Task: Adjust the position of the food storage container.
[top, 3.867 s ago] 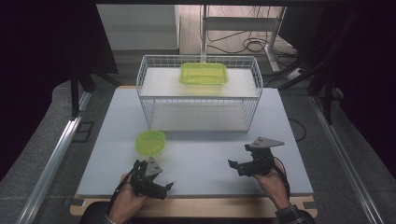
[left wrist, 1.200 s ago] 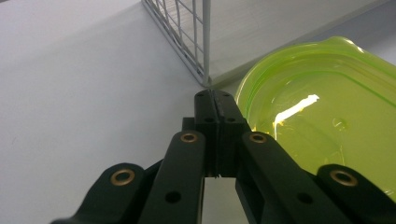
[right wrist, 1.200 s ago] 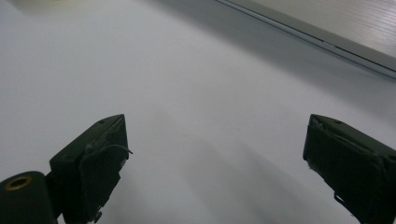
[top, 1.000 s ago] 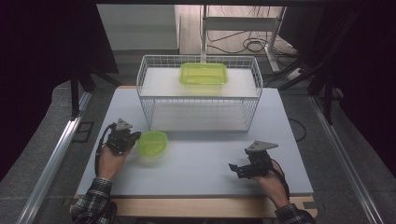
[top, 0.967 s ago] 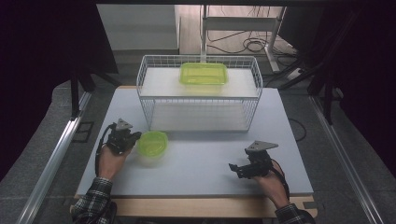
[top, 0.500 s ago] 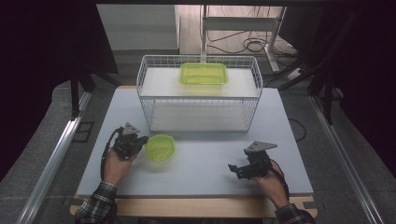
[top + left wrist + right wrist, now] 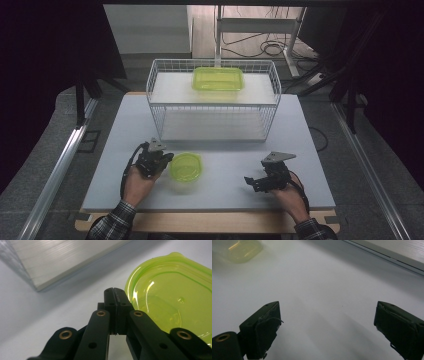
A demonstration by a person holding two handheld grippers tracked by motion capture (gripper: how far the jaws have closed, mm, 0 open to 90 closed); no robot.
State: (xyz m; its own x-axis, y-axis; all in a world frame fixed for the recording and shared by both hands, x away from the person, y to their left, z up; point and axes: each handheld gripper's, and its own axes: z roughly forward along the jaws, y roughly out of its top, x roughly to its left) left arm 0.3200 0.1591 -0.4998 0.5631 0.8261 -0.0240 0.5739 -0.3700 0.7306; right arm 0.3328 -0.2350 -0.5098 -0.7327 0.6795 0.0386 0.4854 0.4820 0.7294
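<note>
The round green container (image 7: pixel 186 167) is being pushed rightward across the table (image 7: pixel 225 150) by the left gripper (image 7: pixel 161 161), jaws pressed together, touching its rim; the right gripper (image 7: pixel 254 183) is being rested wide open.

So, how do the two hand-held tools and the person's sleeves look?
Both tools are black. The left tool has brass-coloured rivets on its links, a grey three-cornered plate on top and a black cable. The right tool has the same plate and cable. The sleeves are dark plaid.
</note>
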